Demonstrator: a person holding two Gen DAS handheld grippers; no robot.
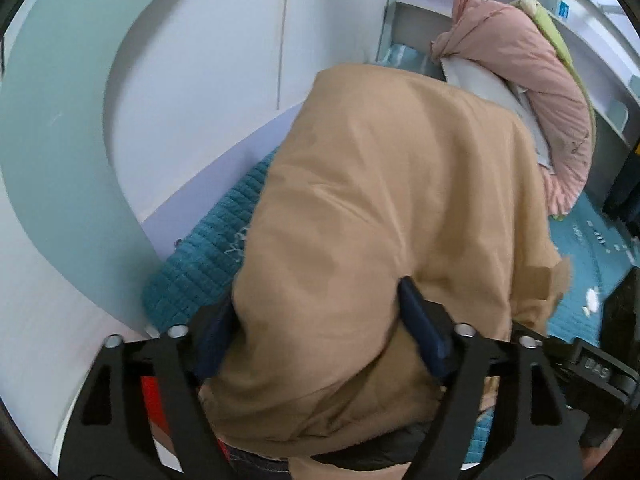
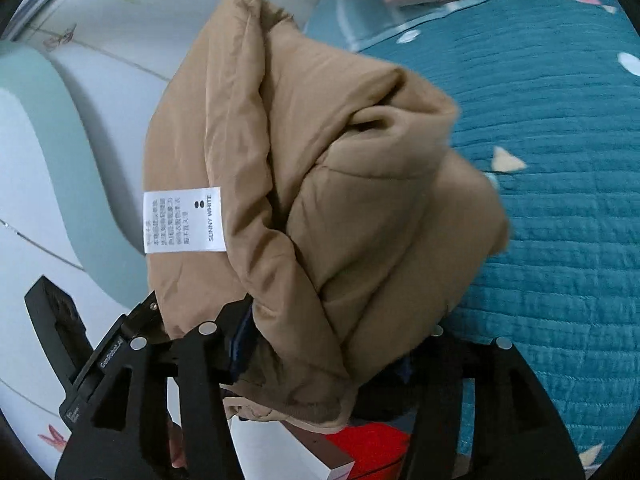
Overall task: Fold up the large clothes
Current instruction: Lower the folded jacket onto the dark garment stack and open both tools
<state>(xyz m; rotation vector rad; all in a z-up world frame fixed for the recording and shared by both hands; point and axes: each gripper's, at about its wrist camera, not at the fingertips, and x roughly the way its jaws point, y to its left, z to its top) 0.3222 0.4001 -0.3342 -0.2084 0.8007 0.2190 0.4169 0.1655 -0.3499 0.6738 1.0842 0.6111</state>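
Gripping tan jacket [image 1: 380, 200]: left gripper [image 1: 320, 336] and right gripper [image 2: 324, 344] both pinch bunched fabric; lower evenly onto teal quilt [image 2: 560, 200].

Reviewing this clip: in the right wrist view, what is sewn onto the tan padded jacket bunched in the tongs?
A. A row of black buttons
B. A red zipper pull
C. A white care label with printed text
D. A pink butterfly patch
C: a white care label with printed text lies on the tan jacket, which is bunched between the fingers of the right tongs above the teal quilt.
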